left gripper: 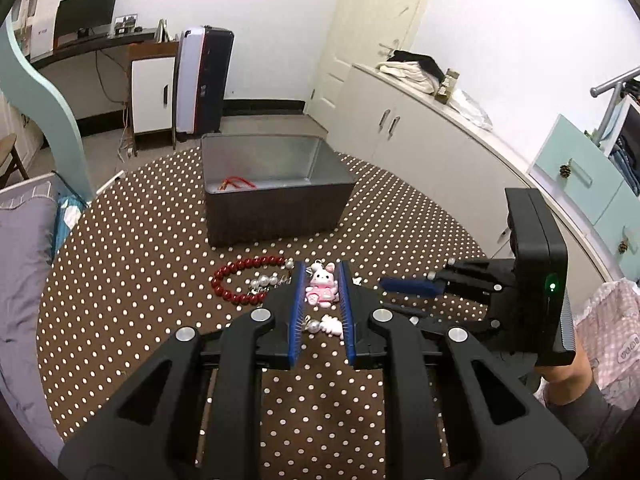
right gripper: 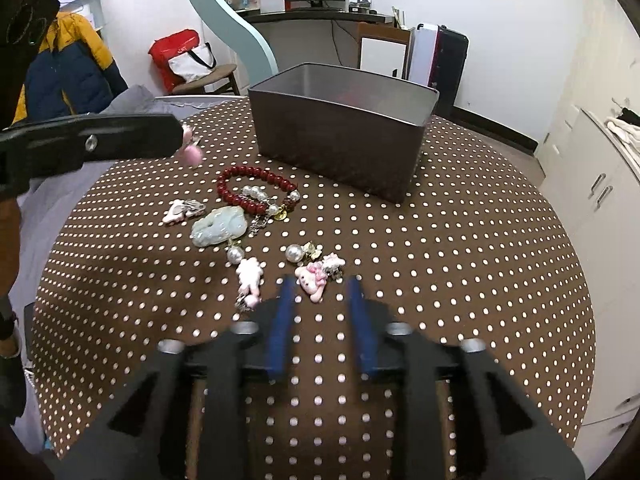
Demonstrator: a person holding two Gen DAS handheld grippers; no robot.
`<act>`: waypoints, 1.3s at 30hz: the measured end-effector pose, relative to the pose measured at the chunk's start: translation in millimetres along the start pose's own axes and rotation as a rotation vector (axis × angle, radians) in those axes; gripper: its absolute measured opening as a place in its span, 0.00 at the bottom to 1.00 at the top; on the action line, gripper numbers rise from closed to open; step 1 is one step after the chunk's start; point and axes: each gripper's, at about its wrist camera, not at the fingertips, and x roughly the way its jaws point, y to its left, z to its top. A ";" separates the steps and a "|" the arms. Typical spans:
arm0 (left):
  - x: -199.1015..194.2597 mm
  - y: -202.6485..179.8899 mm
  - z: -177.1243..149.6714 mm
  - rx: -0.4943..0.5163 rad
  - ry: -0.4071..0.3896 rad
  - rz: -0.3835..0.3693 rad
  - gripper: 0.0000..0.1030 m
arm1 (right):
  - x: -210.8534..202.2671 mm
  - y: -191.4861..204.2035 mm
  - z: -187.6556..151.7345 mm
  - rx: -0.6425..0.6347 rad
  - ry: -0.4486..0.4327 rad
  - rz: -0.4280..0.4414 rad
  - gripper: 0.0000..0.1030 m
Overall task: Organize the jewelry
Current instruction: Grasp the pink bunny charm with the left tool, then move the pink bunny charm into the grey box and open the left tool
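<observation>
Blue-padded, your left gripper (left gripper: 321,270) clamped the pink rabbit charm (left gripper: 322,286), lifted above the brown polka-dot tablecloth (left gripper: 140,280). Your right gripper (right gripper: 320,284) stood apart over a pink bunny charm (right gripper: 311,278). Beyond lay the red bead bracelet (right gripper: 248,188), the pale jade pendant (right gripper: 218,226) and the grey metal box (right gripper: 340,140).

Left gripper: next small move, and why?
Probably carry it forward over the grey box and release. The left gripper looks shut on the pink bunny charm, which the right wrist view shows held above the table. The box sits straight ahead, open-topped, with a red cord inside.
</observation>
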 end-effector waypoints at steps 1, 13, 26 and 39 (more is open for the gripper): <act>1.2 1.1 -0.9 -0.002 0.005 0.003 0.16 | 1.3 2.1 0.3 -0.008 -0.001 0.002 0.38; 1.9 1.7 0.3 0.002 0.012 -0.006 0.16 | 19.4 2.3 7.3 -0.065 0.022 0.018 0.23; 6.7 4.3 40.9 0.006 -0.015 -0.039 0.16 | -24.0 -16.4 32.5 0.007 -0.096 0.044 0.23; 65.2 32.6 94.4 -0.087 0.071 0.019 0.16 | -2.7 -49.8 100.9 0.124 -0.163 0.060 0.23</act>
